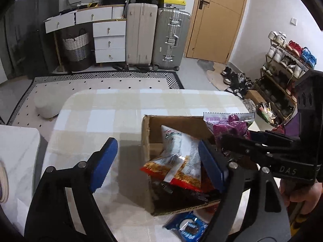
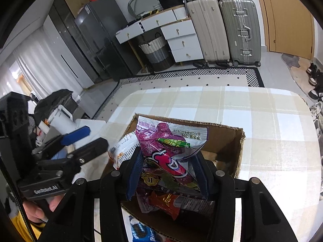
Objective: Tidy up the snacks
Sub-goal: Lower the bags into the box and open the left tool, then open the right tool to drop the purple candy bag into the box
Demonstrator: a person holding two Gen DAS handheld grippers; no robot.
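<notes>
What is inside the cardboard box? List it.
The cardboard box holds a white snack bag and an orange-red packet. The right gripper holds a purple packet over it. The bottom is covered.

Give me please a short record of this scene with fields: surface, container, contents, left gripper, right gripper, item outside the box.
surface: table with checked cloth
container: open cardboard box
contents: white snack bag, red-orange snack packet, other packets
left gripper: open, empty, one finger over the box
right gripper: shut on purple snack bag, above the box
item outside the box: blue cookie packet, on the table by the near wall
</notes>
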